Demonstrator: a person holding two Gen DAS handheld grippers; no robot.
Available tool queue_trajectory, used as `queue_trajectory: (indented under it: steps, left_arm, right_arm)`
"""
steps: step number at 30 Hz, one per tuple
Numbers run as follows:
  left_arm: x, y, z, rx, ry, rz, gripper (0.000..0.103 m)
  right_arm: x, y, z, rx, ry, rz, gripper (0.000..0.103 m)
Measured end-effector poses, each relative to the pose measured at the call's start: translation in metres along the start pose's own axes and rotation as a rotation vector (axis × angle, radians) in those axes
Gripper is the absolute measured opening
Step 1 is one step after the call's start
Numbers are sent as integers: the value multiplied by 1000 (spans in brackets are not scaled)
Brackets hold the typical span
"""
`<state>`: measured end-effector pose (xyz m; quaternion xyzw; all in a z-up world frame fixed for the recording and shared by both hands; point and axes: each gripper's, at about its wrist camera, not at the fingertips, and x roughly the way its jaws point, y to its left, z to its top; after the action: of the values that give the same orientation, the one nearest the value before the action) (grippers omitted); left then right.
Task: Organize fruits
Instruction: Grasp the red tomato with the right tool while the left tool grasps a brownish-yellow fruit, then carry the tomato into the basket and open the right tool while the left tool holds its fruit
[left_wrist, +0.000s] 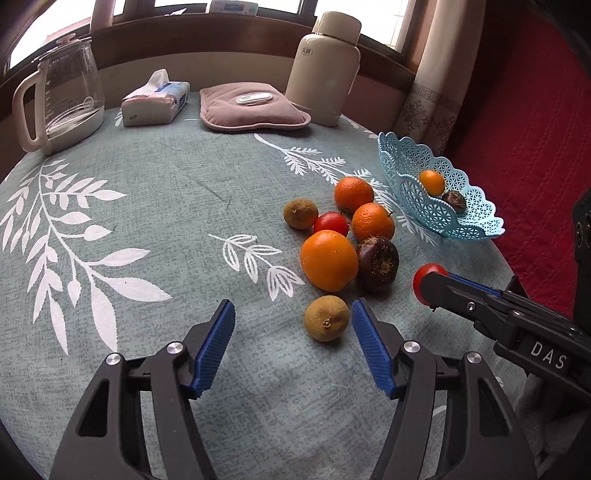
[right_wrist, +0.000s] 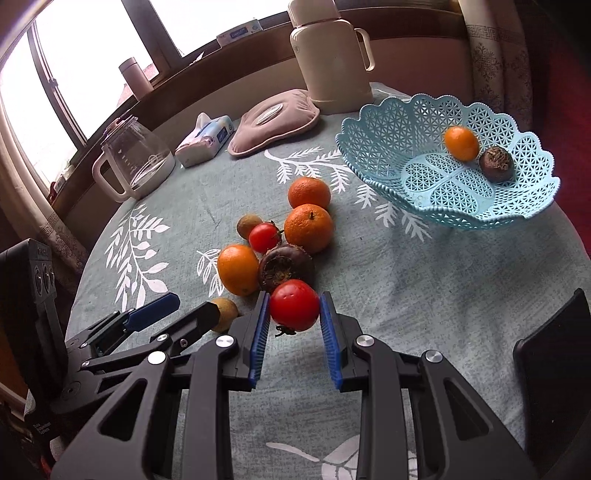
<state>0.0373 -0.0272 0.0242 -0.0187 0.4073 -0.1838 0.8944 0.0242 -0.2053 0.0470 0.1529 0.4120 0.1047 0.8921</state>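
A light blue lattice basket (right_wrist: 388, 147) stands at the table's right edge with a small orange (right_wrist: 461, 143) and a dark brown fruit (right_wrist: 496, 163) in it; it also shows in the left wrist view (left_wrist: 406, 162). My right gripper (right_wrist: 294, 308) is shut on a red tomato (right_wrist: 294, 309), seen in the left wrist view too (left_wrist: 424, 280). Several loose fruits lie on the cloth: oranges (left_wrist: 328, 259), a small tomato (left_wrist: 331, 223), a dark fruit (left_wrist: 377, 264) and brown kiwis (left_wrist: 327, 318). My left gripper (left_wrist: 293, 314) is open, beside the near kiwi.
At the back stand a glass kettle (left_wrist: 59, 96), a tissue pack (left_wrist: 155, 98), a pink heat pad (left_wrist: 253, 107) and a cream thermos (left_wrist: 323, 70). A red sofa (left_wrist: 524, 129) lies beyond the table's right edge. A dark object (right_wrist: 554, 369) sits at the right.
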Motion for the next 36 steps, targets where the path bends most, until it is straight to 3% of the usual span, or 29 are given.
queue_trajectory:
  steps: [12, 26, 36]
  left_arm:
    - [10, -21, -3, 30, 60, -19, 27]
    - [-4, -30, -3, 15, 14, 18, 27]
    - [-10, -37, -1, 27, -6, 43, 27]
  right_arm:
    - [-20, -9, 8, 4, -66, -6, 28]
    - [-42, -36, 30, 43, -162, -51, 28]
    - [-36, -74, 56, 78, -203, -152, 28]
